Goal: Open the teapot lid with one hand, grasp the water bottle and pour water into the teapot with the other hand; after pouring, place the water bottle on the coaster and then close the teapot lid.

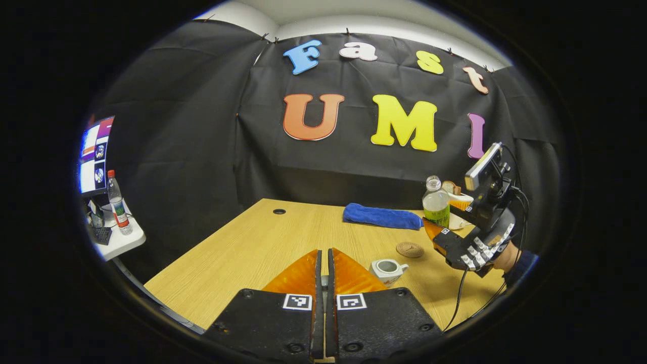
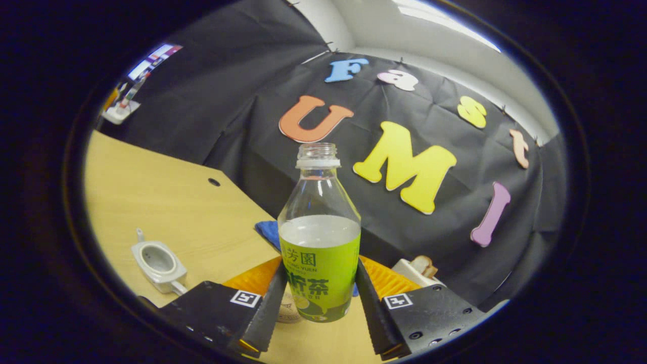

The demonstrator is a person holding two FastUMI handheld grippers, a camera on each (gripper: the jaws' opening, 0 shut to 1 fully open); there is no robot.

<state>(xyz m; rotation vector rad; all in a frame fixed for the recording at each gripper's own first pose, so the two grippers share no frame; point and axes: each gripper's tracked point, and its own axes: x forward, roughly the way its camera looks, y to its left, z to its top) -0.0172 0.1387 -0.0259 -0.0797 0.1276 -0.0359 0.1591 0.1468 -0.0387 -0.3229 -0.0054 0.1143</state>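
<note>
Coaster mostly behind water bottle

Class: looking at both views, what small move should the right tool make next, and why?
Probably carry the water bottle toward the teapot and start tilting: the right tool grips the uncapped bottle upright, and the teapot stands open, lid off.

I saw the water bottle uncapped, clear, green label, about half full, upright, lifted off the table I think. The teapot was small and white, lid off, mouth open, standing on the wooden table. The coaster was round, brown, flat on the table just behind the teapot, apart from it, bare.
</note>
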